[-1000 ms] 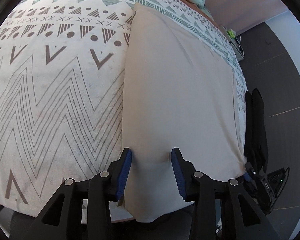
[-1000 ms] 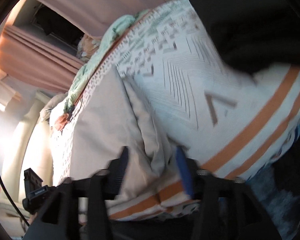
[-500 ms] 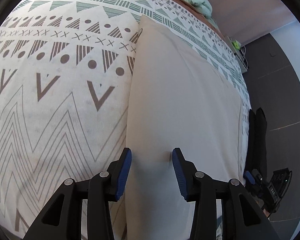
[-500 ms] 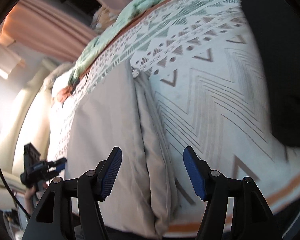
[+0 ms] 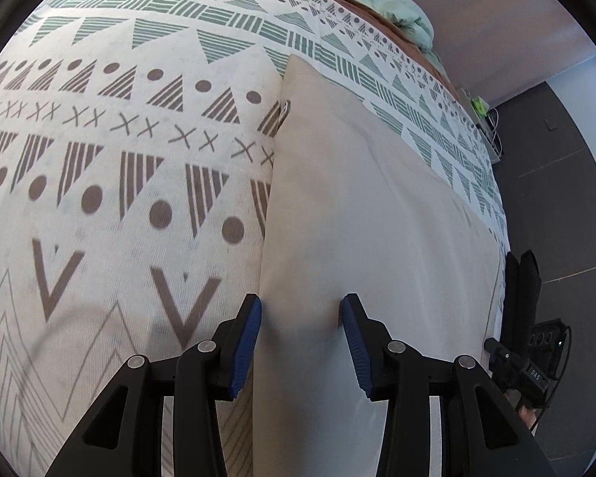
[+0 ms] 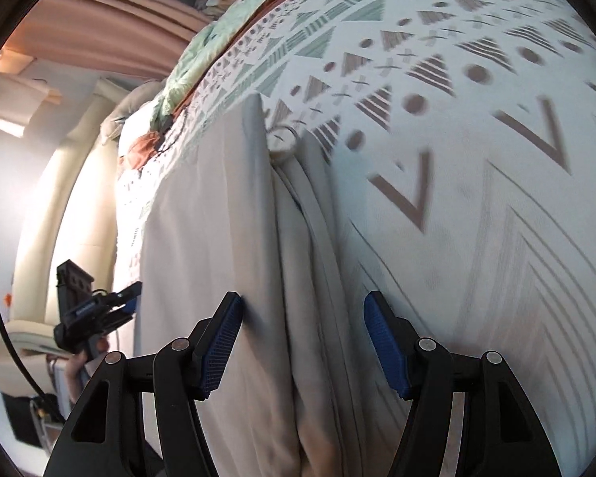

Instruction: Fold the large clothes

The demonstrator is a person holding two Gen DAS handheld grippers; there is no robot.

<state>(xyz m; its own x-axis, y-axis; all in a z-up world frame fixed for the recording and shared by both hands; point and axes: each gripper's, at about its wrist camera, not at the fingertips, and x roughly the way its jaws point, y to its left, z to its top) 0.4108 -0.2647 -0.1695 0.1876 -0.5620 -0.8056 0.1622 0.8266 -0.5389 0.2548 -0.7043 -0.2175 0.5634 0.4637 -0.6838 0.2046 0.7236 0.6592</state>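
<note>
Left wrist: patterned bedspread [image 5: 99, 198] under beige garment [image 5: 357, 218]; dark floor [image 5: 556, 198] beyond.

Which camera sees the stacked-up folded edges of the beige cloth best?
The right wrist view. There the big beige folded garment shows its layered edges running up between the open right tool. The left wrist view shows mostly its flat smooth top on the patterned bedspread, with the open left tool over its edge.

patterned bedspread [image 5: 119, 198], mint duvet [image 5: 389, 4], pink curtain [image 6: 111, 35]
</note>
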